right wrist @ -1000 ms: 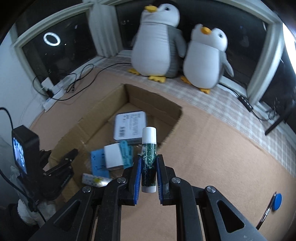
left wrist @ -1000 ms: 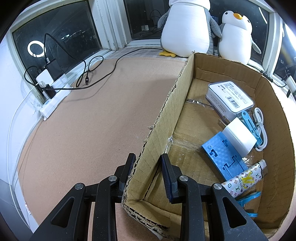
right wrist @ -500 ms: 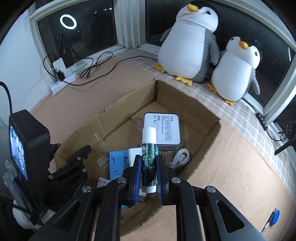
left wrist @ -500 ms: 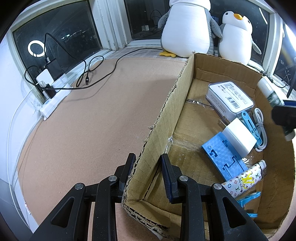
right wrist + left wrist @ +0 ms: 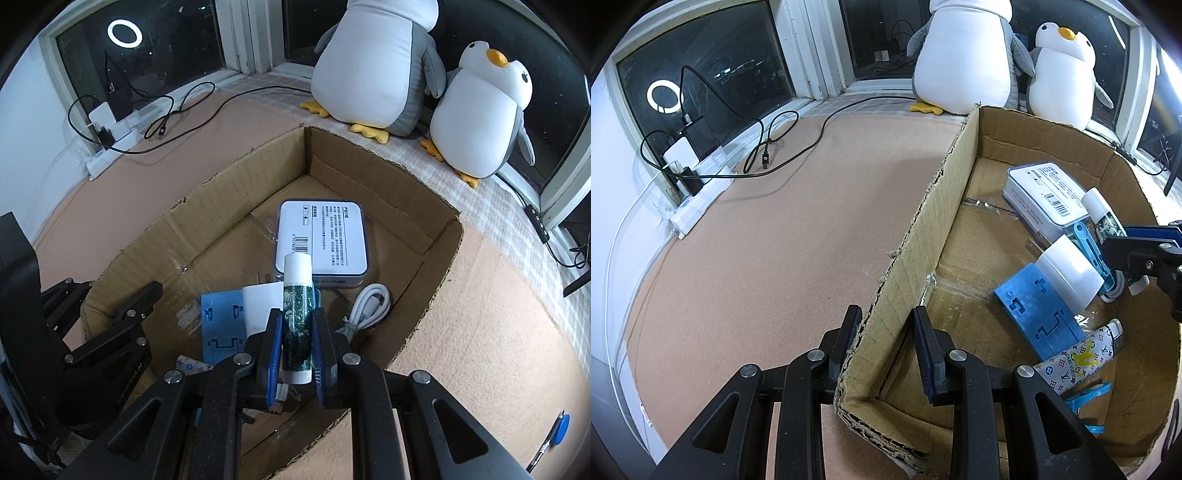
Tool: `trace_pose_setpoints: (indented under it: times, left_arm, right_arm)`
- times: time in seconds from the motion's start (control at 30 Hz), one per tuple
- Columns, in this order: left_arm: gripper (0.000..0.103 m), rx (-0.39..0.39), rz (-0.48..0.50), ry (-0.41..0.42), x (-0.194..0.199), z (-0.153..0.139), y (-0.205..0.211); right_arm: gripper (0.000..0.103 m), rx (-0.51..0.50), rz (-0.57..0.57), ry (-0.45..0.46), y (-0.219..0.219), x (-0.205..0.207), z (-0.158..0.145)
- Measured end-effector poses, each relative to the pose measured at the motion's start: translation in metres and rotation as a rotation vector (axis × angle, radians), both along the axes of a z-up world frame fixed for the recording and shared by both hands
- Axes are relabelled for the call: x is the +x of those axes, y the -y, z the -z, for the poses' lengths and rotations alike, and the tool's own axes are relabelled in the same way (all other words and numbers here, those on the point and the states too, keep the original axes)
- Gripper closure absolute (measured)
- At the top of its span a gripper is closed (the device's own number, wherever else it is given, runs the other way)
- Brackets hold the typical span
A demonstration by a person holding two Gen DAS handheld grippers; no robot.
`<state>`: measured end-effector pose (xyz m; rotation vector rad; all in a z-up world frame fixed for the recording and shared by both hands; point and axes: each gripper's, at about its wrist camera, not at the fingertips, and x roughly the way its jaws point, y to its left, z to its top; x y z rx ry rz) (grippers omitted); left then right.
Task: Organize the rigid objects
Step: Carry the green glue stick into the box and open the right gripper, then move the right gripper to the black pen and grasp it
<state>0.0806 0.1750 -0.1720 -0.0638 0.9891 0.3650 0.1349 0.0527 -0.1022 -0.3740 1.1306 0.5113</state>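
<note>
Cardboard box (image 5: pixel 236 177) wall between wide left fingers (image 5: pixel 925 345); one green tube (image 5: pixel 297 317) between right fingers (image 5: pixel 273 354); two penguins (image 5: pixel 373 66).

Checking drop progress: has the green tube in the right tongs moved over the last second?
Yes. The green tube has travelled from beside the cardboard box to over its inside.

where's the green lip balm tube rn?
Green white-capped lip balm tube is clamped in the right gripper, over the cardboard box, above the blue plastic clip.
</note>
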Motion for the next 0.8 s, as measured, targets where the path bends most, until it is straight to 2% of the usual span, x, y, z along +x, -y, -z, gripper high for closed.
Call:
trace_pose_setpoints:
  times: [0.13,0.17,0.2,0.27,0.3,0.57,0.8]
  left_arm:
    - [0.073,0.000,0.001,0.000,0.000,0.000,0.000]
    - [0.073,0.001,0.001,0.000,0.000,0.000,0.000]
    - [0.073,0.000,0.001,0.000,0.000,0.000,0.000]
    - [0.073,0.000,0.001,0.001,0.000,0.000,-0.001]
    - [0.073,0.001,0.001,0.000,-0.001,0.000,0.000]
    - [0.073,0.001,0.001,0.000,-0.001,0.000,0.000]
    - [0.073,0.001,0.001,0.000,-0.001,0.000,0.000]
  right_arm:
    - [0.086,0.006,-0.018,0.002,-0.001,-0.001,-0.001]
    - [0.079,0.008,-0.016,0.004,-0.001,-0.001,-0.002]
    - [0.067,0.014,-0.015,0.005,-0.001,-0.001,-0.003]
    - [0.054,0.019,-0.010,0.019,-0.001,-0.002,-0.005]
    - [0.052,0.019,-0.008,0.027,-0.002,-0.003,-0.007]
    - [0.050,0.034,0.013,0.023,0.001,0.000,-0.012]
    - [0.048,0.072,0.056,0.017,0.021,-0.001,-0.024]
